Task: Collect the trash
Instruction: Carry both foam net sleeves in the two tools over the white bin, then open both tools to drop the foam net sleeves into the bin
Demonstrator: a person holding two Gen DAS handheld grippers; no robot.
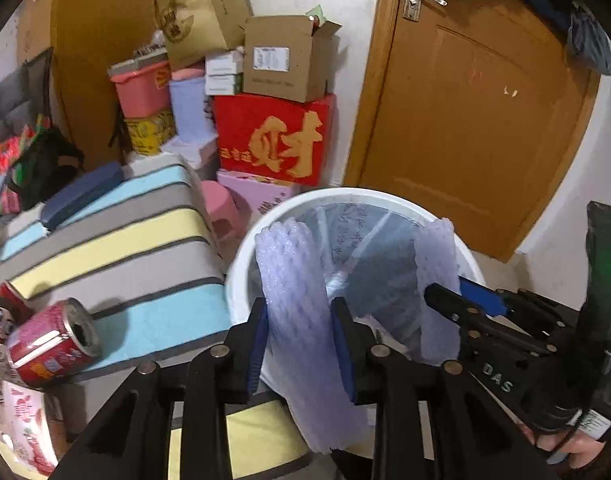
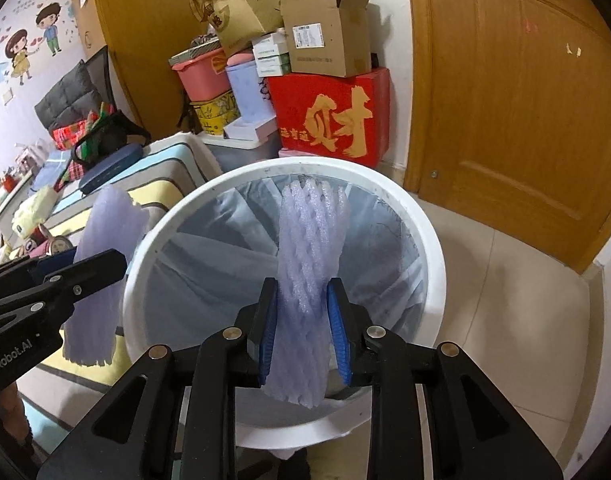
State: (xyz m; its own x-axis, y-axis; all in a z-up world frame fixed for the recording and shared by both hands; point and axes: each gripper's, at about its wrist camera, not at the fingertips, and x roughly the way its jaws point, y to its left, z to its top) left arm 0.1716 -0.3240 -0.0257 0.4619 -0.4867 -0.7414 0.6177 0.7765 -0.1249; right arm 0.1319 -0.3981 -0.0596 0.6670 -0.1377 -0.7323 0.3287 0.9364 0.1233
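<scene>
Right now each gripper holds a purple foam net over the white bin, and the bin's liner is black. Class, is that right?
Not quite. The liner is pale blue-grey, not black, as the right wrist view shows. The rest stands: the left gripper and right gripper each hold a purple foam net at the white bin.

You can read a large gold character "财" on the red box (image 2: 331,114) in the stack by the door, with smaller gold characters to its left too small to make out. The right gripper's body (image 1: 501,376) carries white letters "DAS". The left gripper's body (image 2: 13,360) shows "enRobot.AI", its start cut off. The shipping label on the brown carton (image 2: 308,37) is unreadable.
</scene>
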